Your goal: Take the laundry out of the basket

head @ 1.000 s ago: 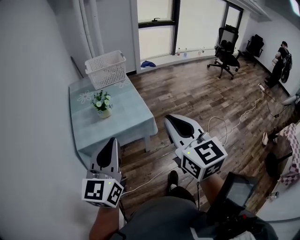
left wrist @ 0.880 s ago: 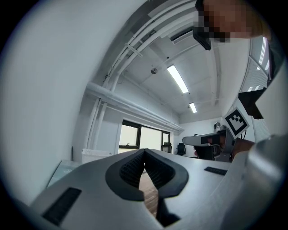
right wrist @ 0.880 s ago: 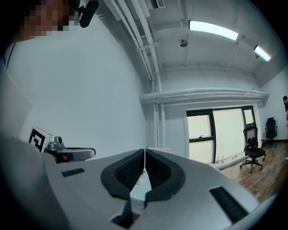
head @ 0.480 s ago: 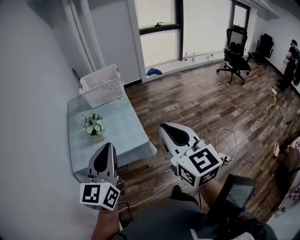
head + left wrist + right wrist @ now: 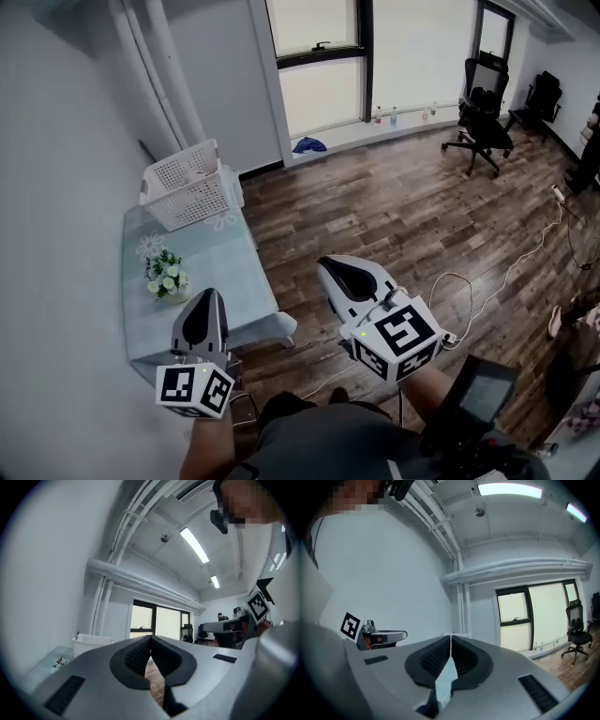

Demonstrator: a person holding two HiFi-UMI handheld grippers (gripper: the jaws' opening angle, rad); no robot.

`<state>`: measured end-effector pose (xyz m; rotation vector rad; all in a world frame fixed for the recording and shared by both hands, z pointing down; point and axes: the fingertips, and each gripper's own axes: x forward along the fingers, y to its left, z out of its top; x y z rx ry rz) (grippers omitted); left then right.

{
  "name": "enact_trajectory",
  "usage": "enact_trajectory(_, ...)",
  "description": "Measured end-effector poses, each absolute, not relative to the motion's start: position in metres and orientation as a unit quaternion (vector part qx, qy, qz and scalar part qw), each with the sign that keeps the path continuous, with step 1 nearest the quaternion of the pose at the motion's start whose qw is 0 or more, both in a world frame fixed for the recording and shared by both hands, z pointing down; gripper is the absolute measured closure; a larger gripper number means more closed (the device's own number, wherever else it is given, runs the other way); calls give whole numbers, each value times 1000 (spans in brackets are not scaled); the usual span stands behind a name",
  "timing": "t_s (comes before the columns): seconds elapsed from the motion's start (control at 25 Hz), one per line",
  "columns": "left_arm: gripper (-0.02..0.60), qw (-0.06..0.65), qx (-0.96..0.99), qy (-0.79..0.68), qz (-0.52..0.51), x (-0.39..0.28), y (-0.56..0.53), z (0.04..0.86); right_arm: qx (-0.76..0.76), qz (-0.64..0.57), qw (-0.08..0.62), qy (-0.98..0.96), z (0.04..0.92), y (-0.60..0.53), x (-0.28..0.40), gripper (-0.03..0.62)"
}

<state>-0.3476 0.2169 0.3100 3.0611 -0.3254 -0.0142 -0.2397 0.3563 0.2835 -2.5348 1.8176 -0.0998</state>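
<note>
A white plastic laundry basket [image 5: 187, 185] stands at the far end of a small table [image 5: 202, 272] covered in pale blue cloth, against the left wall. No laundry shows over its rim. My left gripper [image 5: 208, 296] is shut with nothing in it, held low in front of the table's near end. Shut and empty too, my right gripper [image 5: 330, 267] hangs over the wooden floor to the table's right. In the left gripper view the jaws [image 5: 150, 638] meet, with the basket [image 5: 89, 644] far ahead. The right gripper view shows its jaws [image 5: 451, 637] closed.
A small pot of flowers [image 5: 165, 272] stands on the table between me and the basket. A blue cloth [image 5: 309, 144] lies on the floor by the window. Office chairs [image 5: 487, 103] stand at the back right. A white cable [image 5: 487, 281] runs across the floor on the right.
The head view has swung, so the table and basket sit lower and further left in the frame and look nearer. Both grippers stay shut and keep their places before the person's body.
</note>
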Motion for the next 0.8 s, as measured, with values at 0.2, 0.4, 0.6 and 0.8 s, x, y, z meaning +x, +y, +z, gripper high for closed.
enact_trajectory(0.2,574,22,993,-114,12,-321,212,311,-811,-38,24,584,288,348,-204,577)
enact_trajectory(0.4,574,35,993,-114,8,-289,193,320,-802,-43,21,595,292,327,-181,576)
enact_trajectory(0.6,574,30,993,-110,3,-247,168,318,-797,-39,11,602,290,295,-144,577)
enact_trajectory(0.8,574,38,990,-138,-8,-221,114,316,-776,-33,-6,629,281,235,-113,577)
